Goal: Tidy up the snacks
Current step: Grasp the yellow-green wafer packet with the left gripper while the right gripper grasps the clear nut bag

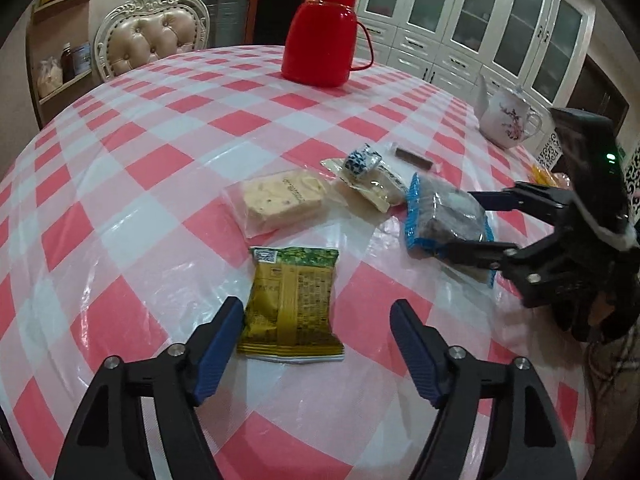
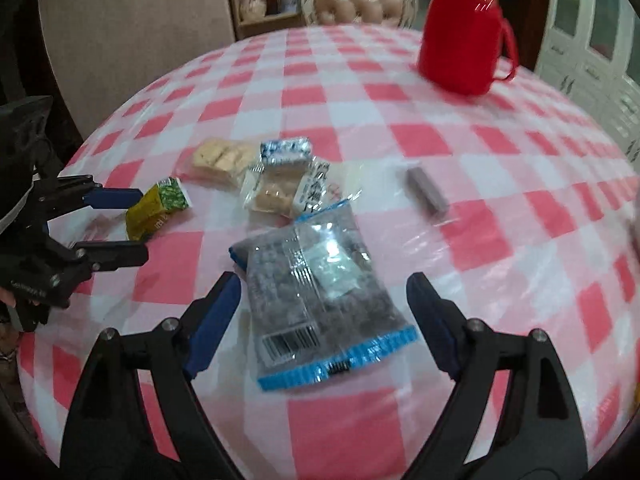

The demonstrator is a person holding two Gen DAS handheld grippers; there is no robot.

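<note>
Several snack packs lie on the pink-checked table. A yellow-green packet [image 1: 291, 303] lies between the open fingers of my left gripper [image 1: 316, 314]; it also shows in the right wrist view [image 2: 155, 208]. A dark packet with blue ends [image 2: 320, 292] lies between the open fingers of my right gripper [image 2: 323, 291], seen from the side in the left wrist view [image 1: 476, 224] around the same packet [image 1: 444, 216]. Behind lie a clear pack of pale cake [image 1: 282, 200], a beige pack [image 1: 372, 188], a small blue-white candy [image 1: 360, 160] and a brown bar [image 1: 413, 158].
A red thermos jug [image 1: 320, 36] stands at the table's far side. A white floral teapot [image 1: 508, 118] stands at the right edge. A padded chair [image 1: 154, 36] and white cabinets [image 1: 480, 12] are behind the table [image 1: 120, 184].
</note>
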